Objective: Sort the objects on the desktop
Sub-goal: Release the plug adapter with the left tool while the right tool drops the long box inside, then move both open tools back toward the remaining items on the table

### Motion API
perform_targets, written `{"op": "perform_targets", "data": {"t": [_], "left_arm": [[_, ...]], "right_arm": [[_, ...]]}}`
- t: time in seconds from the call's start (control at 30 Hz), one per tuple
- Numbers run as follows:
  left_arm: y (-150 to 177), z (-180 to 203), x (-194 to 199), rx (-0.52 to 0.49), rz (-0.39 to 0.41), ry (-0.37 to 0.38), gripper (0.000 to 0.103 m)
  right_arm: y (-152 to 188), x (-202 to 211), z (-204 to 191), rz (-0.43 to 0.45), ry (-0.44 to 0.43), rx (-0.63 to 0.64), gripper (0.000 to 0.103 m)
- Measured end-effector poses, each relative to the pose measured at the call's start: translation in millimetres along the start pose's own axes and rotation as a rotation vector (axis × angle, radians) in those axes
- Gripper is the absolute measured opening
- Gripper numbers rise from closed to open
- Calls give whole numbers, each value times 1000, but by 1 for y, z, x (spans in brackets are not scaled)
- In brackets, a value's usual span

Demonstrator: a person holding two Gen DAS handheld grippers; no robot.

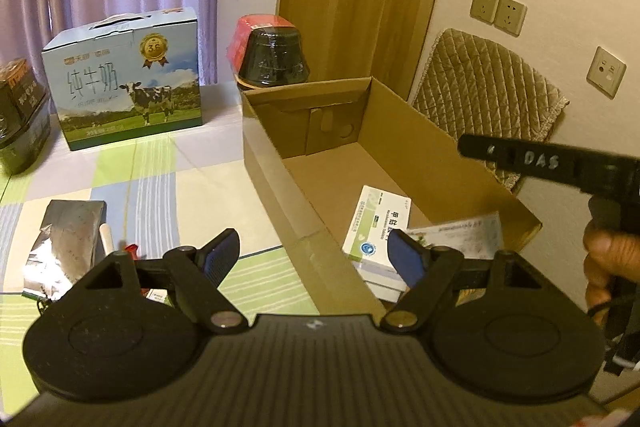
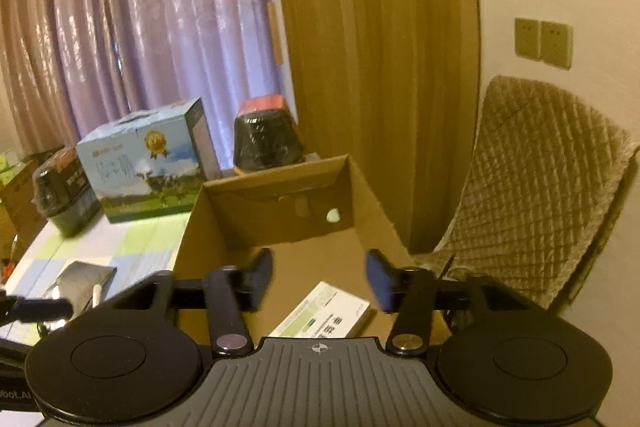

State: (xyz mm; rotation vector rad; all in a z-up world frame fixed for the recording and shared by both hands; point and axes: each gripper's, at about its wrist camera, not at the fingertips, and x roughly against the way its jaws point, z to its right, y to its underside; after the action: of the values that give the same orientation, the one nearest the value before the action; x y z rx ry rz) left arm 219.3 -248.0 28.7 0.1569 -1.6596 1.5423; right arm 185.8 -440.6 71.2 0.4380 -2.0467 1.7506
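An open cardboard box (image 1: 280,163) (image 2: 192,227) stands on the checked tablecloth (image 1: 168,179). Inside it lie a white-green medicine box (image 1: 378,223) (image 2: 328,315) and other flat packs (image 1: 460,231). My left gripper (image 1: 316,255) hovers open over the box's near left wall, nothing between its fingers. My right gripper (image 2: 320,279) is open above the box interior, empty; in the left wrist view its black body (image 1: 540,163) shows at the right, held by a hand (image 1: 604,267). A silver foil pouch (image 1: 64,247) (image 2: 80,279) and a small white stick (image 1: 107,237) lie on the cloth to the left.
A blue milk carton case (image 1: 124,79) (image 2: 148,163) and two dark wrapped jars (image 1: 274,57) (image 1: 20,115) stand at the table's far side. A chair with a quilted cover (image 1: 484,91) (image 2: 540,187) sits right of the box, near the wall sockets (image 1: 498,11).
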Motion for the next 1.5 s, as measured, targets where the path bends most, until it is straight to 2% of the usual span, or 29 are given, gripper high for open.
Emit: {"op": "perform_targets", "data": {"t": [0.17, 0.47, 0.87, 0.97, 1.3, 1.5], "left_arm": [[10, -8, 9, 21, -2, -5, 78], [40, -25, 48, 50, -3, -32, 80], [101, -56, 114, 58, -23, -120, 87], [115, -71, 132, 80, -23, -148, 89], [148, -123, 171, 130, -31, -259, 95], [156, -146, 180, 176, -32, -284, 95]], "right_arm": [[8, 16, 0, -3, 2, -11, 53], [44, 71, -11, 0, -15, -68, 71], [87, 131, -73, -20, -82, -56, 92], [94, 138, -90, -29, -108, -54, 101], [124, 140, -140, -111, -176, -24, 101], [133, 134, -157, -138, -197, -17, 101]]}}
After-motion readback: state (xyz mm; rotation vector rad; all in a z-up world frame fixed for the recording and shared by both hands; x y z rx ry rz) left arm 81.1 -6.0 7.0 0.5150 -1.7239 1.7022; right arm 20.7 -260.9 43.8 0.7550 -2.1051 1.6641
